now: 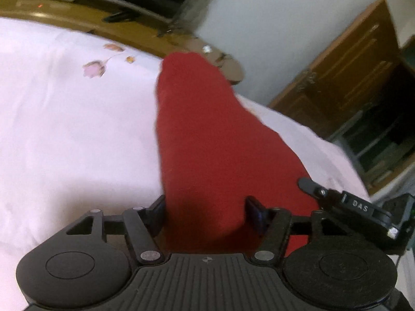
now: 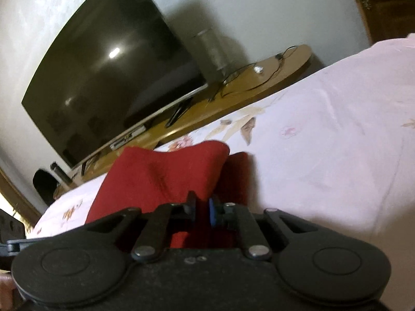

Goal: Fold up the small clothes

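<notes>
A red garment point(image 1: 207, 134) lies on a pale pink flowered bedsheet point(image 1: 64, 129). My left gripper point(image 1: 205, 207) is open, its two fingers standing on either side of the garment's near end, which lies between them. In the right wrist view my right gripper point(image 2: 202, 206) is shut on an edge of the red garment point(image 2: 166, 173) and lifts a fold of it off the sheet point(image 2: 324, 142). The right gripper's black finger point(image 1: 310, 184) also shows at the right of the left wrist view, touching the garment's edge.
A wooden TV bench point(image 2: 233, 96) runs along the far side of the bed, carrying a large dark television point(image 2: 111, 77), cables and small items. A wooden cabinet point(image 1: 350, 64) stands by the grey wall at the right.
</notes>
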Available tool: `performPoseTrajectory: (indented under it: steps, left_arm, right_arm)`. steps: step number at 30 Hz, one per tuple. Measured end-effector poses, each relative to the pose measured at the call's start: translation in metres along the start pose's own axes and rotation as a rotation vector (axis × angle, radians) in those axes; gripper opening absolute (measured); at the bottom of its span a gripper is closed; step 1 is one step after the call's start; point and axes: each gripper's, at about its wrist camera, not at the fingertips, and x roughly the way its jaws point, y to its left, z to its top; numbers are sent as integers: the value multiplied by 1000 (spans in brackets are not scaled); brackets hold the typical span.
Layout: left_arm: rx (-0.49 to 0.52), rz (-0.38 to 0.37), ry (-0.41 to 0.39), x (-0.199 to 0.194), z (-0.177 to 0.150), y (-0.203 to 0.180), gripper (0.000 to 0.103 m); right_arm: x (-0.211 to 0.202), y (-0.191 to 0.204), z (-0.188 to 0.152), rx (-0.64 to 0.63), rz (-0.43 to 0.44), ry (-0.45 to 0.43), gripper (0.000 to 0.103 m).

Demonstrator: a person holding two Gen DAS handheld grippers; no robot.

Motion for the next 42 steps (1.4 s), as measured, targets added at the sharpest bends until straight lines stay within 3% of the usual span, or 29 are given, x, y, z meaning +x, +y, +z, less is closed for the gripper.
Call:
performPoseTrajectory:
  steps: [2,4,6,9,12,15,19,20,24,32,36,40,42]
  left_arm:
    - [24,5,-11,-1,-1,-1,70]
    - [42,6,-14,-11,1,-3,70]
    - [72,20,-92,-30,7,0,70]
    - [39,32,-153,-38,28,14,70]
    - [36,41,-133,-20,53,20,70]
    - [42,51,-95,6,66,21,70]
    - [27,84,-71,33,62,21,80]
    - [35,92,-80,35,61,16,80]
    - [28,83,-93,33,57,18,80]
    - [-7,33,-85,27,56,30,80]
    - [-9,25,-83,27,56,32,80]
    - [-15,16,-88,24,54,34,80]
    - [-18,29,-102,20,51,31,80]
  right_arm:
    - [11,-12,-4,39,-17,44,11]
    - [17,-19,-5,73,-16,59,19]
    - [10,-17,1,73,-18,48,27]
    - [-5,-4,11,-25,-43,-20,29]
    - [5,4,23,-69,-39,-21,30]
    - [25,24,27,-212,-54,-4,31]
    - [59,37,19,-439,-235,79,33]
    - [60,32,20,-421,-247,81,35]
    - [52,8,29,-241,-143,84,35]
    - [58,-42,34,185,137,141,41]
    - [55,-54,29,252,162,147,40]
    - [49,-58,20,315,254,197,41]
    - [50,-59,20,324,260,171,39]
